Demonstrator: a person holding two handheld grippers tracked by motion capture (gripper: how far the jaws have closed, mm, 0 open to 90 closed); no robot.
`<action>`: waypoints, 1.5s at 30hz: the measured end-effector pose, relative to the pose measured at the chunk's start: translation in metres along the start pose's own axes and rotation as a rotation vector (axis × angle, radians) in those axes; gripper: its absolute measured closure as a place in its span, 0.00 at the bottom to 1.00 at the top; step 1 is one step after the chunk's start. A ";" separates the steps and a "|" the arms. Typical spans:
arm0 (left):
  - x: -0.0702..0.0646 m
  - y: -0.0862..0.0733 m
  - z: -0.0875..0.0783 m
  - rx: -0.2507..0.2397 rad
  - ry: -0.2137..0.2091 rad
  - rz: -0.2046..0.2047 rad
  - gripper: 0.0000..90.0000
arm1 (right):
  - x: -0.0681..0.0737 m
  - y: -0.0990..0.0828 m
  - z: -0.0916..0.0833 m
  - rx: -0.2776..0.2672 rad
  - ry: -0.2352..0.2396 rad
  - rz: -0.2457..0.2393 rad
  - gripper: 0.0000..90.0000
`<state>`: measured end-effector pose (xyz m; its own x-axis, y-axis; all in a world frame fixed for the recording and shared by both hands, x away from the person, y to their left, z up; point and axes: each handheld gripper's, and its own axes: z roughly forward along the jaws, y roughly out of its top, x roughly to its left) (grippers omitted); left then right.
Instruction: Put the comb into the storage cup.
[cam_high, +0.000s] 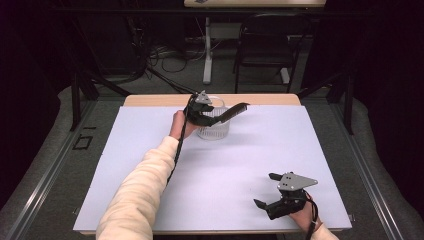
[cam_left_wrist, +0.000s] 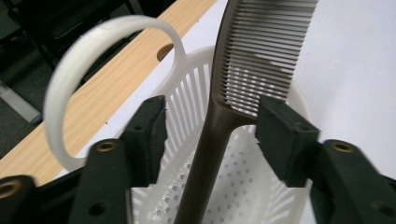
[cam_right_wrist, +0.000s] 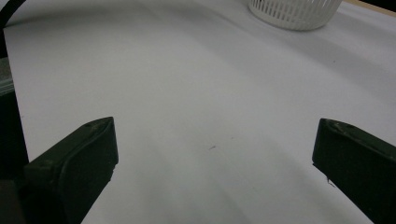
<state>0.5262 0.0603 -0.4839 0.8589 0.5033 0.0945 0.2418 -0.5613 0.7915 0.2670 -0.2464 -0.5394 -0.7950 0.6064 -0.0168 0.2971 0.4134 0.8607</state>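
There is one comb (cam_left_wrist: 261, 60) and one white basket (cam_high: 214, 125), at upper centre of the high view. The comb stands in the basket, between the left gripper's (cam_high: 206, 114) fingers, which are apart and not pressing it. The right gripper (cam_high: 265, 190), lower right, has fingers wide apart. The tabletop (cam_high: 240, 165) is white. One chair (cam_high: 265, 45) stands behind, in a dark room.

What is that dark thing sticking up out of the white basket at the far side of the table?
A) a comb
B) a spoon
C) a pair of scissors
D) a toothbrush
A: the left gripper view shows a row of fine teeth on a dark comb whose handle runs down into the slotted white basket, between the left gripper's parted jaws.
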 end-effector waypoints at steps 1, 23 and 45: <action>-0.002 0.000 -0.002 -0.015 0.004 -0.017 0.44 | 0.000 0.000 0.000 -0.001 0.001 0.001 0.00; -0.012 0.007 -0.040 0.022 0.018 -0.063 0.00 | 0.001 0.000 0.000 0.005 0.006 0.004 0.00; -0.030 -0.009 -0.084 0.050 0.091 -0.082 0.00 | 0.002 0.001 0.001 0.011 0.002 -0.003 0.00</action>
<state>0.4601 0.1052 -0.4438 0.7911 0.6054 0.0873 0.3339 -0.5470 0.7677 0.2657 -0.2440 -0.5392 -0.7971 0.6035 -0.0185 0.3004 0.4229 0.8550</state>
